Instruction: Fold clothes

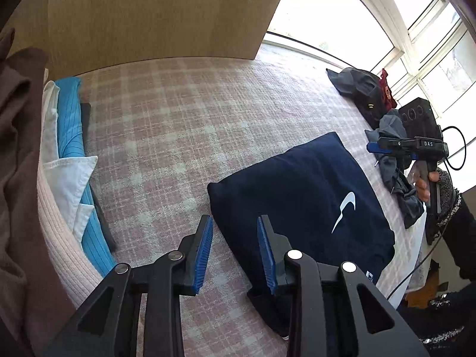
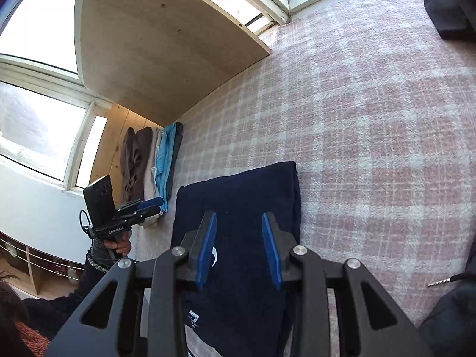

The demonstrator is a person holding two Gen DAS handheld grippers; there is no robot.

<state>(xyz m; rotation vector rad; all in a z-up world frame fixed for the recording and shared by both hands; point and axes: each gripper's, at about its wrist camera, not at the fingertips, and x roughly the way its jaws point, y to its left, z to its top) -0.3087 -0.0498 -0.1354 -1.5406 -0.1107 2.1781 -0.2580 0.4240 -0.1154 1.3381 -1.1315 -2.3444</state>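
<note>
A folded navy garment [image 1: 303, 190] with a white swoosh logo lies flat on the pink checked blanket [image 1: 178, 113]. My left gripper [image 1: 235, 223] hovers open over the garment's near left edge, nothing between its blue pads. In the right wrist view the same navy garment [image 2: 238, 202] lies under my right gripper [image 2: 239, 220], which is open and empty above it. The right gripper [image 1: 383, 147] also shows at the far right of the left view, held by a hand. The left gripper [image 2: 151, 205] shows at the left of the right view.
A stack of folded clothes [image 1: 68, 154], blue, white, pink and brown, lies at the left by a wooden board [image 1: 154, 15]. Unfolded dark and grey garments [image 1: 369, 95] are heaped at the right near the window. A black cable [image 1: 455, 148] hangs off the right gripper.
</note>
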